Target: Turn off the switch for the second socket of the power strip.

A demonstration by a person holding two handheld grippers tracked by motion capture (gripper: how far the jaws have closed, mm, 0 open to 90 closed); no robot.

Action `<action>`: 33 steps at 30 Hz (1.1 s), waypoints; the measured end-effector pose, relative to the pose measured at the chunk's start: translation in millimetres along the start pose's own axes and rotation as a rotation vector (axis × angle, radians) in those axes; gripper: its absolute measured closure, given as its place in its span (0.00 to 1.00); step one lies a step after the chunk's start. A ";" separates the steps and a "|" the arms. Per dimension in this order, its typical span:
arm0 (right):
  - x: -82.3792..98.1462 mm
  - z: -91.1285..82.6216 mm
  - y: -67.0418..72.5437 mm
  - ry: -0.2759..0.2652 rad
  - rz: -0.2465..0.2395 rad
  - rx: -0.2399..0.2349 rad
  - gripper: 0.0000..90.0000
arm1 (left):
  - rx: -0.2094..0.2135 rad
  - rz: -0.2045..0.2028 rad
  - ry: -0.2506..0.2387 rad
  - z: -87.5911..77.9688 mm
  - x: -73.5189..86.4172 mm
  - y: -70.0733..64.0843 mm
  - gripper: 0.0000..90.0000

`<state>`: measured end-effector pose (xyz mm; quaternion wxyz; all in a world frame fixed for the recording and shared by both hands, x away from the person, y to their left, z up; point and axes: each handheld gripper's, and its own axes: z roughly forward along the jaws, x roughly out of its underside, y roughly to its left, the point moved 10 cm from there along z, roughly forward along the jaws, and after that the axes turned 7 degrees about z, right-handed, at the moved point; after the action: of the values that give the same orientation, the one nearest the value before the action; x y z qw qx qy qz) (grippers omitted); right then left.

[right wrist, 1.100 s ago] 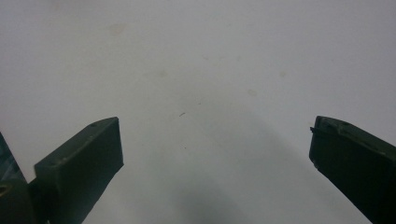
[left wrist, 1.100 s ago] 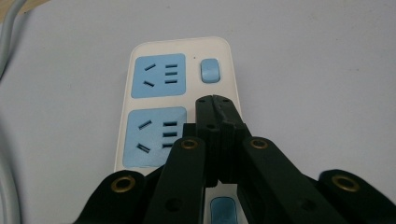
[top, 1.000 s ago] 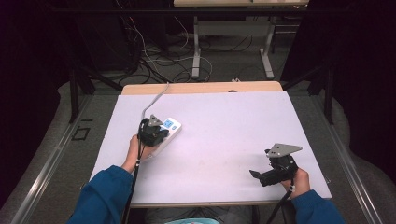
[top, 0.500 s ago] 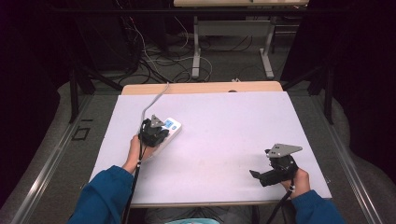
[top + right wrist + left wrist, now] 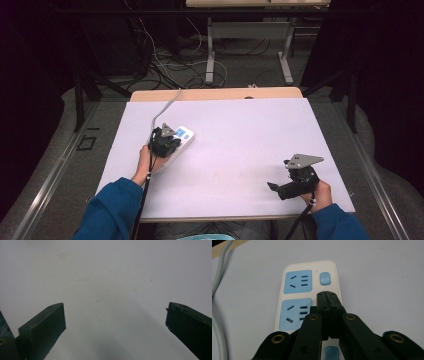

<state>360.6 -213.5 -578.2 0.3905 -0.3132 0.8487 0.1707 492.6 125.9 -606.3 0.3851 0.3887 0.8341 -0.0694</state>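
The table has a pale lavender-white top with a strip of bare wood showing along the far edge. It sits in a pretty dark room: grey floor, a tangle of cables behind it, and the metal legs of another desk further back.

The power strip lies flat on the left half of the table, white with blue socket panels and blue switches. Its long axis runs diagonally, with the near end toward the person and the far end angled away and to the right. A grey cord runs from around it toward the far edge of the table.

The left gripper is right over the strip, jaws pressed together with nothing between them, tips just short of the blue switch beside the far socket.

The right gripper sits over bare table near the front right corner, well apart from the strip, jaws spread wide and empty.
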 end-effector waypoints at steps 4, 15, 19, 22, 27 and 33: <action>0.5 -0.6 -0.3 0.007 -0.001 0.003 0.02 | 0.001 -0.006 -0.004 0.2 -0.4 -0.4 1.00; 0.7 -0.5 -0.1 0.009 0.002 0.003 0.02 | 0.003 0.001 0.001 -0.2 -0.1 0.1 1.00; 0.1 -0.1 -0.3 0.002 0.001 0.003 0.02 | 0.004 0.000 0.001 -0.2 -0.1 0.1 1.00; 0.8 -0.5 -0.1 0.010 0.001 0.002 0.02 | 0.005 0.002 0.001 -0.2 -0.2 0.1 1.00; 0.8 -0.4 -0.1 0.009 0.002 0.002 0.02 | 0.004 0.002 0.002 -0.3 -0.1 0.1 1.00; 0.8 -0.5 -0.1 0.010 0.002 0.003 0.02 | 0.002 0.004 0.005 -0.5 -0.1 0.0 1.00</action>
<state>360.0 -214.1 -578.5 0.3865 -0.3128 0.8512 0.1683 492.3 126.0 -605.9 0.3828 0.3908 0.8343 -0.0687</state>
